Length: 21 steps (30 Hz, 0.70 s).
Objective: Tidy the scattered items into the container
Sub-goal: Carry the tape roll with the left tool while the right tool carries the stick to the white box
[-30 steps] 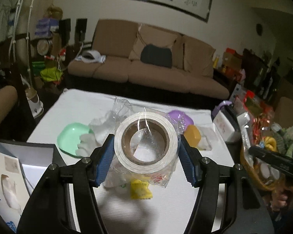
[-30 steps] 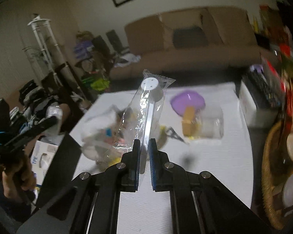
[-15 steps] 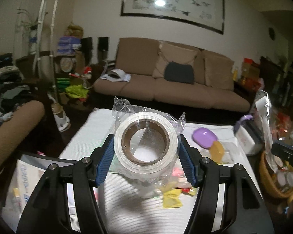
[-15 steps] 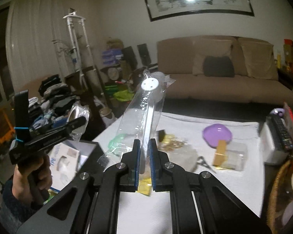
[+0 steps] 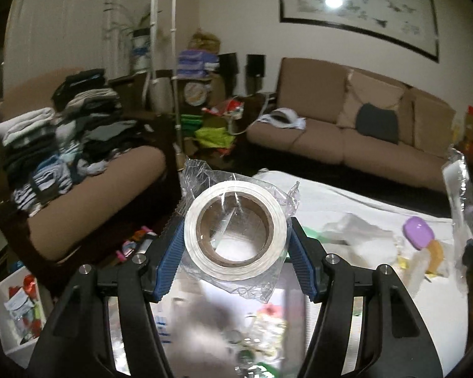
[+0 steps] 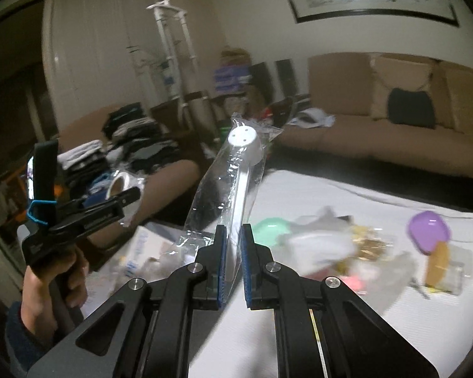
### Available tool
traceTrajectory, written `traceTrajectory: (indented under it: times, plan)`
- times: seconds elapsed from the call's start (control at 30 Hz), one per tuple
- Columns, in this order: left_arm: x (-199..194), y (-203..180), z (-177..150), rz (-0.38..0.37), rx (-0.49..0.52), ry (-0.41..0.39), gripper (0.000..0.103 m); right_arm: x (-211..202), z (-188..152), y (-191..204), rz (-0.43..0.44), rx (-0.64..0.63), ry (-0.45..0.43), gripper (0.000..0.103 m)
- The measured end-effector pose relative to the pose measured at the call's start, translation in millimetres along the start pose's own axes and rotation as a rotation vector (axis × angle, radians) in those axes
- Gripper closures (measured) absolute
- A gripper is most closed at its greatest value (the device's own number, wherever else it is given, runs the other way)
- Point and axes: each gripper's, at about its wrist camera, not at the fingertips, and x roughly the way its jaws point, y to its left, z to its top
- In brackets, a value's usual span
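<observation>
Tape roll (image 5: pixel 235 228) in crinkled clear wrap, clamped across its width between the blue pads (image 5: pixel 170 260) of left gripper (image 5: pixel 235 252), held in the air over blurred box contents below. Right gripper (image 6: pixel 233 264) jaws narrow, pinching the lower end of a wrapped white spoon (image 6: pixel 241 186) that stands up and away. Remaining items, purple lid (image 6: pixel 429 231) among them, scattered on white table (image 6: pixel 347 330). Risks: slick wrap sliding on pads, roll dropping short of box; long spoon pivoting in its thin pinch; grippers close together, possible knock during release.
</observation>
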Motion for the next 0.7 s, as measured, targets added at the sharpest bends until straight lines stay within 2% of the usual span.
traceTrajectory:
  times: [0.3, 0.53, 0.7]
  plan:
    - [14, 49, -5, 0.088, -0.027, 0.052, 0.044, 60, 4, 59, 0.142, -0.041, 0.037, 0.095]
    - [28, 69, -14, 0.119, -0.053, 0.1, 0.044, 96, -15, 68, 0.192, -0.023, 0.094, 0.095]
    - [37, 81, -18, 0.118, -0.08, 0.139, 0.044, 114, -25, 71, 0.196, -0.015, 0.138, 0.095]
